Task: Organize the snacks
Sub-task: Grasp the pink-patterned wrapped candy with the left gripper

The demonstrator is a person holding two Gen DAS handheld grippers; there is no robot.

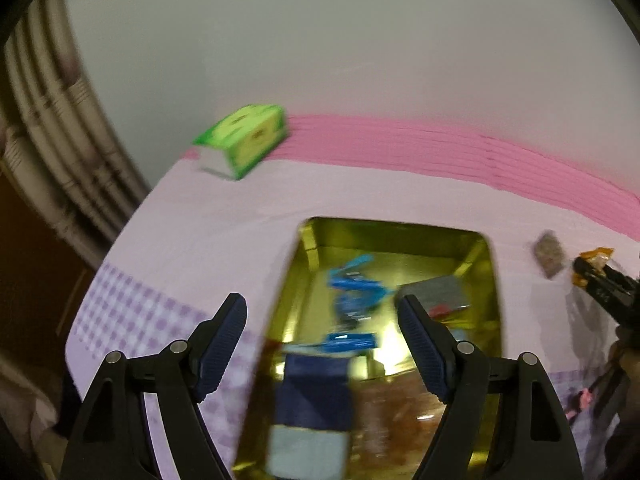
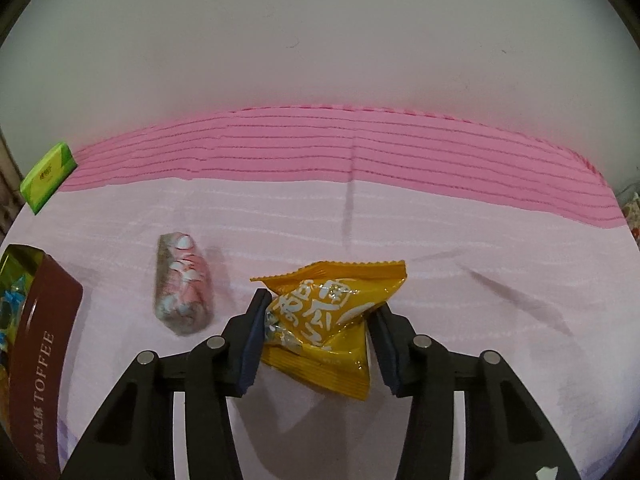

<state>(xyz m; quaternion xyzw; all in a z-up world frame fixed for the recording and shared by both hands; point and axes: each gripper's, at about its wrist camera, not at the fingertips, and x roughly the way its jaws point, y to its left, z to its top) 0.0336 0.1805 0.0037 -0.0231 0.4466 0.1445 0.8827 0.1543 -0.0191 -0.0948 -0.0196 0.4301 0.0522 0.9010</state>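
Observation:
My left gripper (image 1: pixel 322 302) stands open above a gold tin (image 1: pixel 476 256) with nothing between its fingers. Blurred in the tin lie blue-wrapped sweets (image 1: pixel 356 284), a grey packet (image 1: pixel 436 290) and a dark blue packet (image 1: pixel 316 392). My right gripper (image 2: pixel 320 302) is shut on a yellow snack packet (image 2: pixel 336 304), both pads pressing its crumpled sides just above the cloth. Left of it a pink and grey snack packet (image 2: pixel 182 284) lies loose on the cloth. The tin's maroon outer wall (image 2: pixel 44 340), printed TOFFEE, shows at the far left of the right wrist view.
A green tissue box (image 1: pixel 246 138) sits at the back left corner of the table. A bright pink striped band (image 2: pixel 360 148) runs along the far edge under a pale wall. The table drops off at its left side (image 1: pixel 92 280), next to pipes and a dark floor.

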